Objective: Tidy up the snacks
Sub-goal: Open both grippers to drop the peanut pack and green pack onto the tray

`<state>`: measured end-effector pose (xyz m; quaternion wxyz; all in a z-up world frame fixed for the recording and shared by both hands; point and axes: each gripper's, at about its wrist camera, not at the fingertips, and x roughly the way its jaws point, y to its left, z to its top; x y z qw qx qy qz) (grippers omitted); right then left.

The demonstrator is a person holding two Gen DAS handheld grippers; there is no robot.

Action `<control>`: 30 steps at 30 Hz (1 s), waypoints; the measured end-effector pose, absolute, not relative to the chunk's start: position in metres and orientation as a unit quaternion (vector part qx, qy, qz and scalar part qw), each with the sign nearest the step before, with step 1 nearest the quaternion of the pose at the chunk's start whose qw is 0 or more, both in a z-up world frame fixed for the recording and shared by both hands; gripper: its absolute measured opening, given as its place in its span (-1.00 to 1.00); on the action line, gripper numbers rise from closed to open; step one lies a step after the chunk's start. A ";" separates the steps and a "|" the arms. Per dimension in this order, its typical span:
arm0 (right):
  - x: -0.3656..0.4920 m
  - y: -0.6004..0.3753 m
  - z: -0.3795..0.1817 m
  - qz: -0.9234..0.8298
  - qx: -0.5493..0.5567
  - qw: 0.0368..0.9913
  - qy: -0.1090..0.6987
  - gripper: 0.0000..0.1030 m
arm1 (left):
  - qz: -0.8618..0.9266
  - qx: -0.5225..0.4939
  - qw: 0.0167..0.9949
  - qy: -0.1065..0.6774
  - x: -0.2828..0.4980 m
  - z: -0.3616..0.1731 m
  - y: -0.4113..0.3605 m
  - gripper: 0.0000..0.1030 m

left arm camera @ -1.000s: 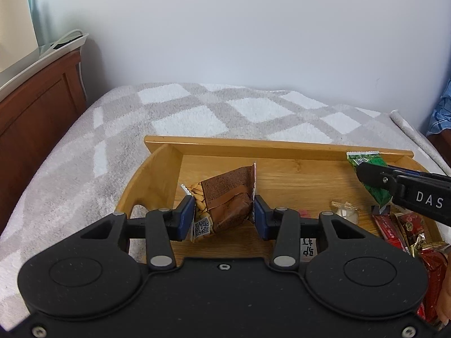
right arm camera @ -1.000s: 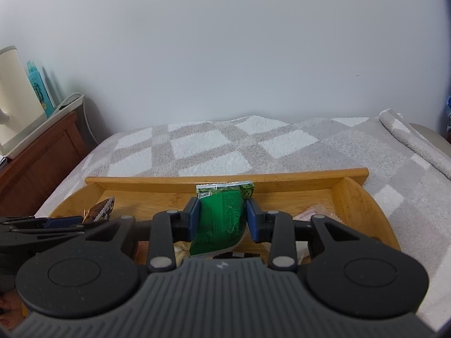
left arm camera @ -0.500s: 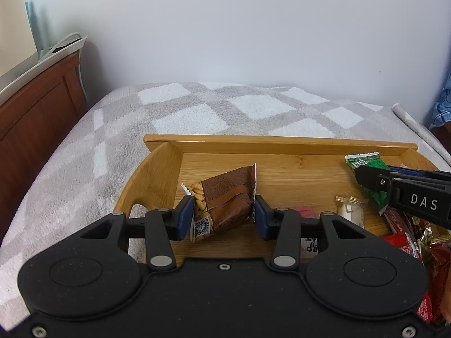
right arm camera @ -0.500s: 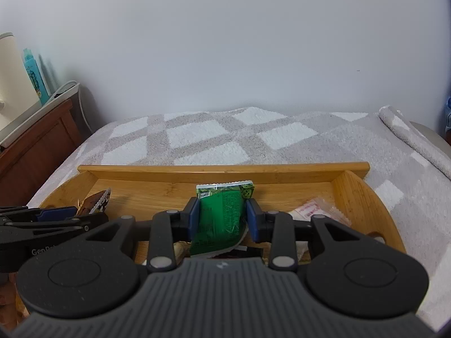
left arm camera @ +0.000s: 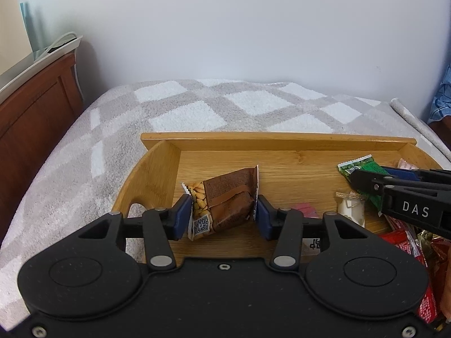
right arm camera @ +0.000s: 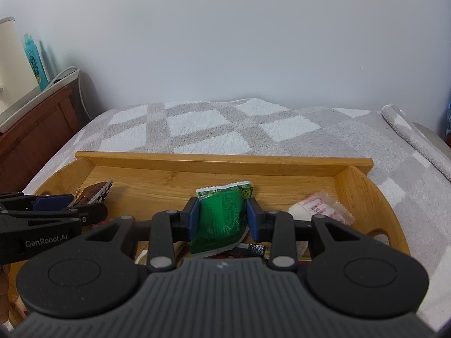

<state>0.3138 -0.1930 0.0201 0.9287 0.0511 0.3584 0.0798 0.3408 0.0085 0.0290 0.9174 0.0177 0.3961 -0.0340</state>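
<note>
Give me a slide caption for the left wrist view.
Left gripper clamps a brown peanut snack packet above a wooden tray on a checked blanket.

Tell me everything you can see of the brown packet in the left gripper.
The brown snack packet is a crinkled, glossy wrapper with serrated end seams, a peanut picture and a QR code at its left end. It is pinched between the left gripper pads, tilted, right end higher, over the wooden tray near its left wall.
</note>
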 end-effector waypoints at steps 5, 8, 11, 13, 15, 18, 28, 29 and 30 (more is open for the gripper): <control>0.315 -0.193 0.020 0.081 0.049 0.928 0.361 -0.20 | -0.034 0.017 0.917 0.396 0.340 0.029 0.008 -0.10; 0.315 -0.194 0.020 0.082 0.052 0.927 0.361 -0.12 | -0.032 0.016 0.917 0.397 0.340 0.029 0.007 -0.08; 0.316 -0.195 0.020 0.082 0.055 0.927 0.361 0.02 | -0.029 0.017 0.917 0.397 0.340 0.029 0.007 -0.04; 0.315 -0.195 0.020 0.082 0.053 0.928 0.359 0.03 | -0.028 0.015 0.917 0.398 0.341 0.029 0.007 0.01; 0.314 -0.195 0.022 0.087 0.053 0.929 0.355 0.17 | -0.029 0.013 0.916 0.399 0.341 0.029 0.008 0.10; 0.313 -0.193 0.024 0.088 0.050 0.931 0.351 0.17 | -0.028 0.015 0.915 0.402 0.340 0.029 0.007 0.21; 0.305 -0.200 0.035 0.094 0.069 0.933 0.341 0.32 | -0.021 0.013 0.917 0.398 0.329 0.042 0.007 0.51; 0.304 -0.200 0.037 0.093 0.071 0.933 0.339 0.34 | -0.021 0.014 0.918 0.396 0.327 0.044 0.007 0.53; 0.302 -0.201 0.038 0.093 0.073 0.934 0.337 0.36 | -0.021 0.015 0.919 0.394 0.325 0.046 0.007 0.56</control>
